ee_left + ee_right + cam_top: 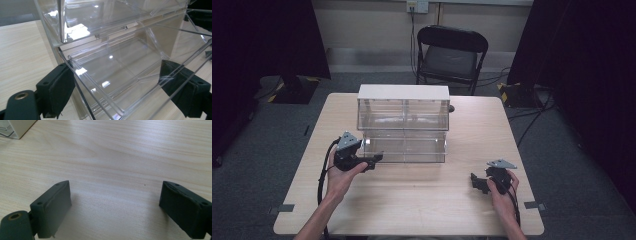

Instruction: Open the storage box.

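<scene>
A clear plastic drawer cabinet with a white top stands at the middle of the table. My left gripper is at the cabinet's lower left corner, pointing right. In the left gripper view, the tilted-out lower drawer lies between my left gripper's black pads. The left pad sits by the drawer's corner, and the jaws stand wide, with no clear press on the plastic. My right gripper rests low over bare wood at the front right. Its jaws stand open with nothing between them.
The wooden table has free room in front of the cabinet and on both sides. A black folding chair stands behind the table. Dark curtains hang at both sides. A corner of the cabinet shows at the upper left of the right gripper view.
</scene>
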Demonstrator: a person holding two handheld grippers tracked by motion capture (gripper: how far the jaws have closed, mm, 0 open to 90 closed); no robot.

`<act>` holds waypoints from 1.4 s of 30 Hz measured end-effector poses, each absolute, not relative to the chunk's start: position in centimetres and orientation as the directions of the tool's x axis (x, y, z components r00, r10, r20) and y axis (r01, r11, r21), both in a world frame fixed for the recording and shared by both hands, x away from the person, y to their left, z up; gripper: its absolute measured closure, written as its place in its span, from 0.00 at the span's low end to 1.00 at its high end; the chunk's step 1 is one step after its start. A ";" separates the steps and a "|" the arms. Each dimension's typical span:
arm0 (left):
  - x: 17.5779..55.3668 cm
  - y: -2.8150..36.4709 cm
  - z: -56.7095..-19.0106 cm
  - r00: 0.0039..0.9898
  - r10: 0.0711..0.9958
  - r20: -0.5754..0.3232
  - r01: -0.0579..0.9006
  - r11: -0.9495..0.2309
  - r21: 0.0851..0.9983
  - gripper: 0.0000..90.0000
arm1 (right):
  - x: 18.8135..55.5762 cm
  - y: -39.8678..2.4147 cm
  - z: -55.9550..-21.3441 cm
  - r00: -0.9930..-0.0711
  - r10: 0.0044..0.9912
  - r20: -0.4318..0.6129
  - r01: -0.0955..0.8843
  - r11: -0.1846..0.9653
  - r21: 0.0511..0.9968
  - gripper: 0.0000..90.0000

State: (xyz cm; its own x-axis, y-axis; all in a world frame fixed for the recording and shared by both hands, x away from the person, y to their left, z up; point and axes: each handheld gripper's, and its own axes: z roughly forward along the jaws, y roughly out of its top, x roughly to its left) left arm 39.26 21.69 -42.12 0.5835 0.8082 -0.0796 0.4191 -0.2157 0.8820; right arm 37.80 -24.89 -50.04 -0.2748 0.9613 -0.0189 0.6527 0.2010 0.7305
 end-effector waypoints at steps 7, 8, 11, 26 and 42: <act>39.2 21.9 -41.9 0.581 0.809 -0.088 0.430 -0.214 0.877 0.17 | 37.8 -24.9 -50.0 -0.275 0.961 -0.019 0.652 0.201 0.731 0.11; 39.2 21.9 -41.9 0.581 0.809 -0.088 0.430 -0.214 0.877 0.17 | 37.8 -24.9 -50.0 -0.275 0.961 -0.019 0.652 0.201 0.731 0.11; 38.9 21.8 -41.6 0.570 0.818 -0.075 0.431 -0.220 0.875 0.17 | 37.8 -24.9 -50.0 -0.275 0.961 -0.019 0.652 0.201 0.731 0.11; 38.9 22.2 -41.4 0.581 0.810 -0.084 0.434 -0.220 0.874 0.17 | 37.8 -24.9 -50.0 -0.276 0.961 -0.017 0.653 0.200 0.731 0.11; 38.7 22.3 -41.0 0.564 0.822 -0.075 0.426 -0.212 0.879 0.18 | 37.8 -24.9 -50.0 -0.274 0.962 -0.017 0.653 0.199 0.731 0.11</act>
